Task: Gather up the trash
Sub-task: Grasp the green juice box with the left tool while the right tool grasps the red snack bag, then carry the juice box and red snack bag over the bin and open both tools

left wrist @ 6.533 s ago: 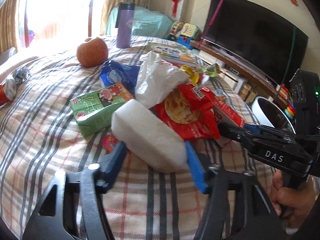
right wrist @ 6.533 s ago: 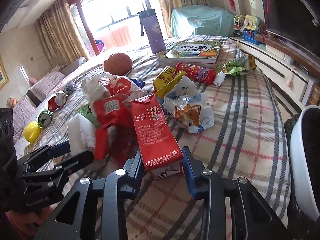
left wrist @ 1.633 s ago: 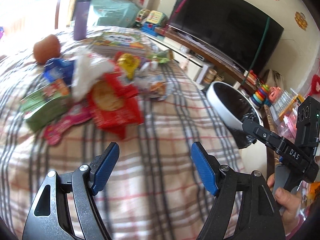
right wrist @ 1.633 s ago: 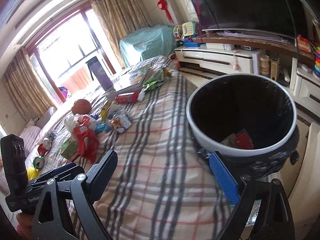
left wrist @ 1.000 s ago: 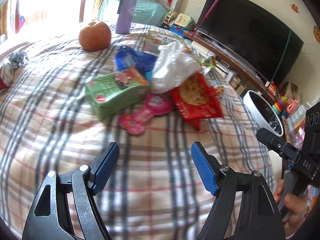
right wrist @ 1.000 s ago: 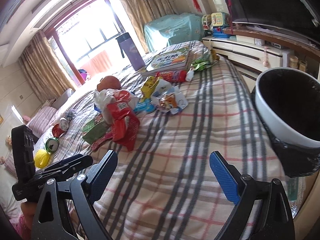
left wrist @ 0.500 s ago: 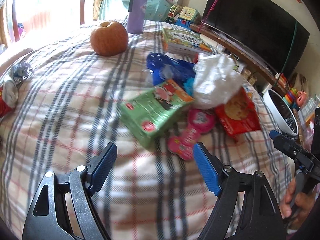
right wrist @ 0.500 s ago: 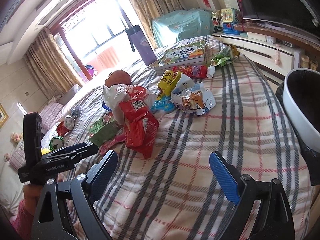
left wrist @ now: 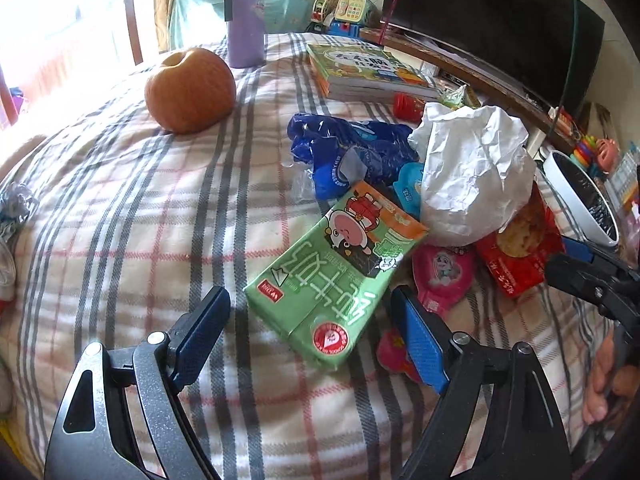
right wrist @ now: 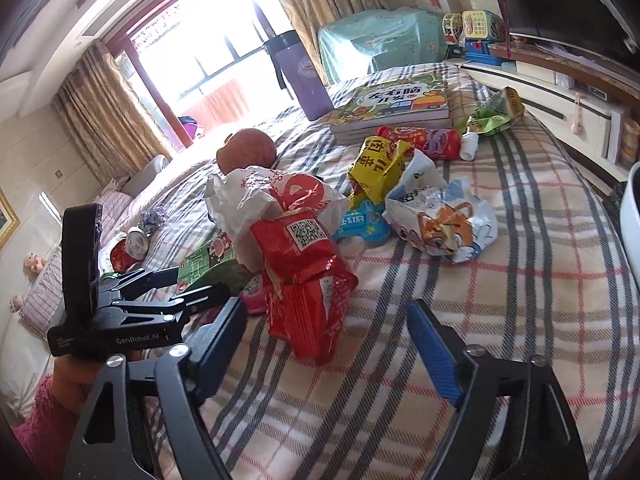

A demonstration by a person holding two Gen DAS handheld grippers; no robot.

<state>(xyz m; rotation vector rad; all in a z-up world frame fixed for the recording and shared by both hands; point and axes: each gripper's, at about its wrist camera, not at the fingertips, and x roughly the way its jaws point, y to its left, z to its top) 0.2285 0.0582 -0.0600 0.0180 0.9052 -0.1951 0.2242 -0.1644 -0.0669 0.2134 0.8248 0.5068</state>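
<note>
Left claw [left wrist: 310, 332] stands wide, jaws just opened further, nothing gripped; the near end of the green carton [left wrist: 332, 276] lies between its pads, untouched. Right claw [right wrist: 326, 344] also holds nothing; jaws just narrowed but apart, with the low corner of the red bag [right wrist: 304, 280] lying between the pads, not pressed.

Left to collect on the bed [left wrist: 120, 220], near to far: pink wrapper [left wrist: 440, 276], white paper wad [left wrist: 472, 176], blue wrapper [left wrist: 352, 152], dog-print bag [right wrist: 440, 224], yellow wrapper [right wrist: 376, 168].

Bin [left wrist: 580, 200] stands beyond the bed edge; contents not visible. Judgement: the bulk of the trash remains, and carton and red bag are next.
</note>
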